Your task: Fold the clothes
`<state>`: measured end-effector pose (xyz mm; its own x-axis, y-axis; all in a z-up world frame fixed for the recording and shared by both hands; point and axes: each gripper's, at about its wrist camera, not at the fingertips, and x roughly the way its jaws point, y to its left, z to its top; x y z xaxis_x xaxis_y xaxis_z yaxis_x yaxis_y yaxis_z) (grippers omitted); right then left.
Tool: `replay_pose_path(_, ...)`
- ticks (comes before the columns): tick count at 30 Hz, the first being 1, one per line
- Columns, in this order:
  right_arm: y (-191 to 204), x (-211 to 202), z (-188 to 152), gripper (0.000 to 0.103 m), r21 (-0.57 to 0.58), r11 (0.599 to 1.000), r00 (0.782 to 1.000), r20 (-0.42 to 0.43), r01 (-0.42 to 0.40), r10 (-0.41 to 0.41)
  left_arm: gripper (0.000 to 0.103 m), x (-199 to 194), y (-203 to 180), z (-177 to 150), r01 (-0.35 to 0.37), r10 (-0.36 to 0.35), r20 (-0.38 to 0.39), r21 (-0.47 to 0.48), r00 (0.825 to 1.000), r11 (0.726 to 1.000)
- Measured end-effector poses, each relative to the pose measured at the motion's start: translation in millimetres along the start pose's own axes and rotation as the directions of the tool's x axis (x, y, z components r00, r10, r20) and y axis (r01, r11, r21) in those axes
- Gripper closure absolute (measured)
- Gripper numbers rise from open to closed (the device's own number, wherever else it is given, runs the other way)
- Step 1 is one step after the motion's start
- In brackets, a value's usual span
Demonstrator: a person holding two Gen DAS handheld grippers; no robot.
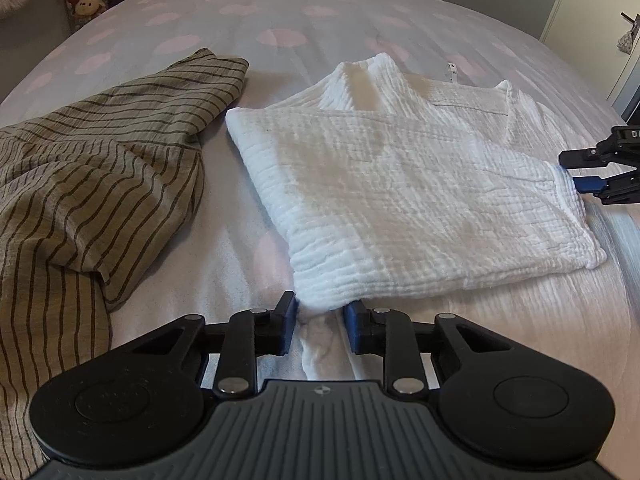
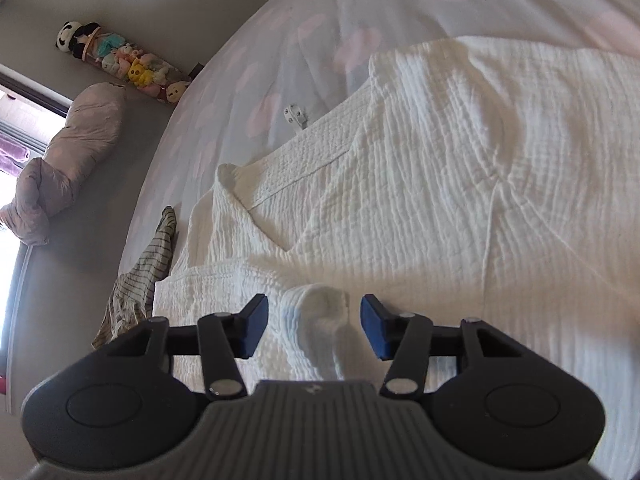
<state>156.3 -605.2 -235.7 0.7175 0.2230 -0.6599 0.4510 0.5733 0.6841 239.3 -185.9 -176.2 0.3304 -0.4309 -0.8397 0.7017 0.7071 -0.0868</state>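
The left gripper and right gripper were both open wide, each around a corner of the white shirt on the bed.

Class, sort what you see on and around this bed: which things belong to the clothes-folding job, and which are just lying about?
Part of the job:
- white crinkled cotton garment, partly folded
- olive striped fabric garment, unfolded
- left hand-held gripper
- right hand-held gripper

Lying about:
- clear tube of plush toys
- grey bundled quilt
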Motion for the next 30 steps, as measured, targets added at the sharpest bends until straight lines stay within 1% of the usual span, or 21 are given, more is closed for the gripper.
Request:
replay_pose_path(1,-2.8,5.1,1.1,0.055,0.021,1.000,1.000,-0.008,-0.007,0.007,0.086,0.2,-0.2,0.8,0.002,-0.002,0.002,0.000,1.000,1.000)
replay_pose_path(2,-5.5,10.3,2.1,0.058,0.041,0.999,1.000,-0.017,-0.014,0.014,0.089,-0.2,-0.5,1.3,0.003,-0.003,0.005,0.000,1.000,1.000)
replay_pose_path(3,-8.3,15.4,3.2,0.075,0.062,0.998,0.999,-0.025,-0.020,0.022,0.090,-1.0,-1.0,1.6,0.001,-0.001,0.008,0.000,1.000,1.000)
replay_pose_path(4,-9.5,17.6,3.6,0.082,0.072,0.997,0.999,-0.025,-0.027,0.029,0.093,-1.8,-1.6,1.8,0.000,0.000,0.011,0.000,1.000,1.000)
replay_pose_path(5,-8.6,15.8,3.1,0.085,0.070,0.997,0.999,-0.014,-0.033,0.035,0.095,-3.1,-2.1,2.0,-0.003,0.002,0.015,0.002,1.000,1.000)
replay_pose_path(6,-7.7,14.0,2.6,0.092,0.068,0.997,0.999,-0.004,-0.040,0.041,0.096,-5.5,-2.6,2.2,-0.007,0.007,0.021,0.009,1.000,1.000)
replay_pose_path(7,-4.6,11.5,3.1,0.092,0.047,0.998,0.999,0.010,-0.035,0.035,0.096,-8.7,-3.3,2.4,-0.016,0.015,0.027,0.021,1.000,1.000)
replay_pose_path(10,13.2,0.6,8.2,0.092,-0.082,0.996,0.997,0.069,0.030,-0.024,0.097,-13.5,-5.6,2.7,-0.051,0.050,0.026,0.062,0.998,0.997)
replay_pose_path(12,25.1,-6.6,11.6,0.092,-0.165,0.983,0.992,0.112,0.077,-0.058,0.097,-12.3,-6.7,2.5,-0.071,0.070,0.013,0.081,0.997,0.994)
replay_pose_path(14,33.6,-10.1,14.7,0.092,-0.229,0.966,0.985,0.145,0.122,-0.090,0.097,-7.7,-6.8,2.1,-0.073,0.073,0.000,0.071,0.997,0.995)
replay_pose_path(17,26.9,2.7,15.3,0.092,-0.234,0.958,0.982,0.129,0.168,-0.140,0.096,-2.8,-6.1,1.3,-0.068,0.069,-0.017,0.041,0.997,0.997)
replay_pose_path(19,22.5,3.9,13.1,0.092,-0.234,0.955,0.979,0.132,0.182,-0.154,0.094,-4.1,-7.2,0.0,-0.061,0.062,-0.023,0.045,0.998,0.997)
replay_pose_path(20,20.4,4.5,12.0,0.088,-0.234,0.954,0.978,0.133,0.189,-0.161,0.093,-6.0,-7.5,-1.3,-0.053,0.055,-0.026,0.048,0.998,0.997)
replay_pose_path(21,18.2,5.1,10.9,0.078,-0.234,0.952,0.977,0.134,0.196,-0.168,0.091,-9.2,-7.6,-3.0,-0.047,0.048,-0.023,0.051,0.999,0.998)
replay_pose_path(23,14.9,3.4,8.5,0.072,-0.234,0.950,0.974,0.140,0.208,-0.179,0.081,-16.6,-7.1,-7.6,-0.030,0.032,-0.018,0.060,0.999,0.998)
replay_pose_path(24,15.6,-2.6,6.4,0.066,-0.235,0.949,0.973,0.147,0.210,-0.178,0.079,-20.1,-6.7,-10.0,-0.029,0.030,-0.015,0.062,0.999,0.998)
replay_pose_path(25,17.0,-8.9,3.5,0.063,-0.239,0.948,0.972,0.153,0.209,-0.176,0.078,-23.7,-6.5,-12.5,-0.031,0.032,-0.012,0.063,0.999,0.998)
replay_pose_path(27,19.8,-20.2,-5.3,0.061,-0.249,0.948,0.975,0.146,0.199,-0.166,0.078,-29.0,-5.6,-16.7,-0.034,0.034,-0.007,0.063,0.999,0.997)
replay_pose_path(30,23.7,-31.2,-25.3,0.061,-0.255,0.949,0.981,0.105,0.185,-0.163,0.078,-31.0,-3.8,-20.1,-0.043,0.044,-0.002,0.053,0.999,0.998)
